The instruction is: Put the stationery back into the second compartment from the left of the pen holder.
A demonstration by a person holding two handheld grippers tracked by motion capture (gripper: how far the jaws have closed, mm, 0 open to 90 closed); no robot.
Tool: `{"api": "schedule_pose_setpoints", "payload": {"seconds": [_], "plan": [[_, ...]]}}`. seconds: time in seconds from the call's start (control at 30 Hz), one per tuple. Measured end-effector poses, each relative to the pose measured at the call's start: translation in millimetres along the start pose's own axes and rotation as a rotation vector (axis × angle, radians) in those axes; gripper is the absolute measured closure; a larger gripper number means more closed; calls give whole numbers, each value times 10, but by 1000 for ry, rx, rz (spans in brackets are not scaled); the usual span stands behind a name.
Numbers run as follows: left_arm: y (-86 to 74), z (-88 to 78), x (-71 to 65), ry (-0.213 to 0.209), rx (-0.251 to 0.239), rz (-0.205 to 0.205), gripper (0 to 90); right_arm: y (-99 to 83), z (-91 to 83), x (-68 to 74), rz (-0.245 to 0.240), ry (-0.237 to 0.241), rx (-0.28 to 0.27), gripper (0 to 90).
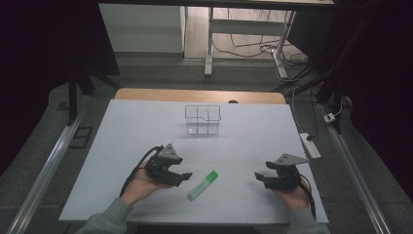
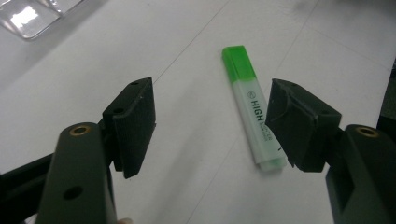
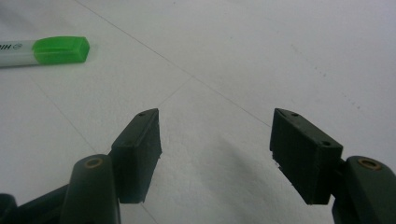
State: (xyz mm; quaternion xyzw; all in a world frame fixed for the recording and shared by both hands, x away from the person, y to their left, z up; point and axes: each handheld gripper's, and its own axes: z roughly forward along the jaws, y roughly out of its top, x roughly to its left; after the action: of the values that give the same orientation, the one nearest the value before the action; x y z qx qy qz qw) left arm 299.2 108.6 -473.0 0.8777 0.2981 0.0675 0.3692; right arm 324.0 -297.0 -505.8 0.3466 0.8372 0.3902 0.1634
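Highlighter [image 1: 202,185] lies flat on tabletop [image 1: 146,122], near front edge, slightly left of centre, cap end pointing away and rightward. Left tool [image 1: 181,177] just left of highlighter, close beside it, not touching; in left gripper view, highlighter lies ahead between its spread jaws, nearer right jaw. Right tool [image 1: 261,179] well apart to right of highlighter, over bare tabletop. Clear divided box [image 1: 202,120] sits farther back, near centre, well behind highlighter and both tools.

both hands low, left tool [image 1: 183,177] and right tool [image 1: 259,176] pointing inward, jaws wide apart, gripping nothing.
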Motion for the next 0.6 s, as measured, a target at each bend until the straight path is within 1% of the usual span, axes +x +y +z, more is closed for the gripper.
{"api": "schedule_pose_setpoints", "payload": {"seconds": [0.07,0.27,0.5,0.6], "plan": [[28,29,-13,-8,9,15,328,-1,1,-1,-1,-1,1,327],[92,99,-48,-19,18,30,327,-5,7,0,-1,-5,9,327],[158,189,-81,-32,36,36,322,-8,13,0,-3,-3,15,327],[187,236,-94,-36,42,31,319,-9,17,0,-6,-4,17,326]]}}
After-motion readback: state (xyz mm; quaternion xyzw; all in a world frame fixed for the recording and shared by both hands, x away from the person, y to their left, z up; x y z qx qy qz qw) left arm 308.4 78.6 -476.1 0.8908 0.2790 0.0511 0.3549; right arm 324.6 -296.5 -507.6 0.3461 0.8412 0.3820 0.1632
